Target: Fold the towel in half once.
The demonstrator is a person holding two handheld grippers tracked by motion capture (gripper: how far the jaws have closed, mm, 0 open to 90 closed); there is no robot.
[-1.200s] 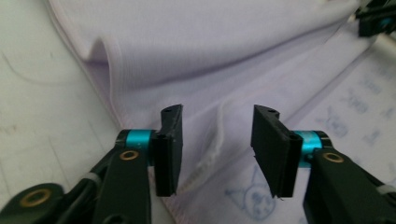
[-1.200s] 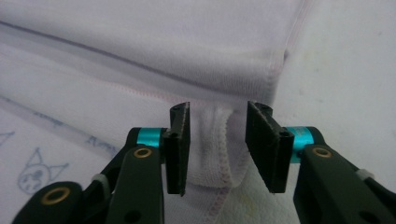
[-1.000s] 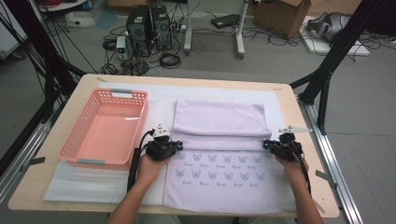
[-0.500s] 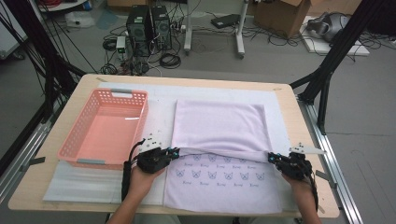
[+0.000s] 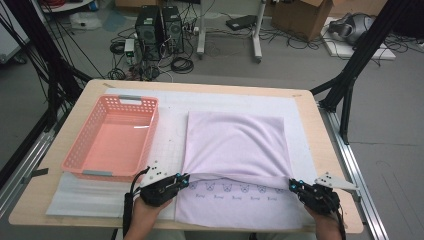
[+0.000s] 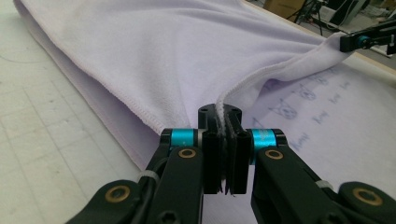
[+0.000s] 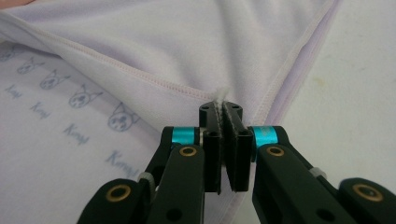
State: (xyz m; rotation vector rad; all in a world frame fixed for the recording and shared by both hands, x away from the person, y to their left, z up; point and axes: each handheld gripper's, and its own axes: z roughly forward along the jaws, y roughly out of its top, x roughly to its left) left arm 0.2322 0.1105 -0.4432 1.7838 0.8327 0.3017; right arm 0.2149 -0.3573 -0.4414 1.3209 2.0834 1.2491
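A pale lilac towel [image 5: 235, 142] lies folded over itself on the table, its printed underside with small animal faces [image 5: 235, 200] showing along the near edge. My left gripper [image 5: 184, 181] is shut on the folded layer's near left corner. My right gripper [image 5: 292, 185] is shut on the near right corner. In the left gripper view the towel's hem [image 6: 223, 105] is pinched between the pads, with the towel [image 6: 177, 51] stretching away and the right gripper [image 6: 362, 41] at the far corner. In the right gripper view the corner [image 7: 219, 95] pokes out between the shut pads over the towel [image 7: 196, 42].
A pink plastic basket [image 5: 114, 136] stands left of the towel, empty. A white mat [image 5: 170, 130] covers the wooden table [image 5: 320, 130]. Black frame posts, cables, computer cases and boxes stand on the floor behind the table.
Both grippers have drawn the towel's folded edge toward the near side of the table, so the top layer covers more of the printed layer.
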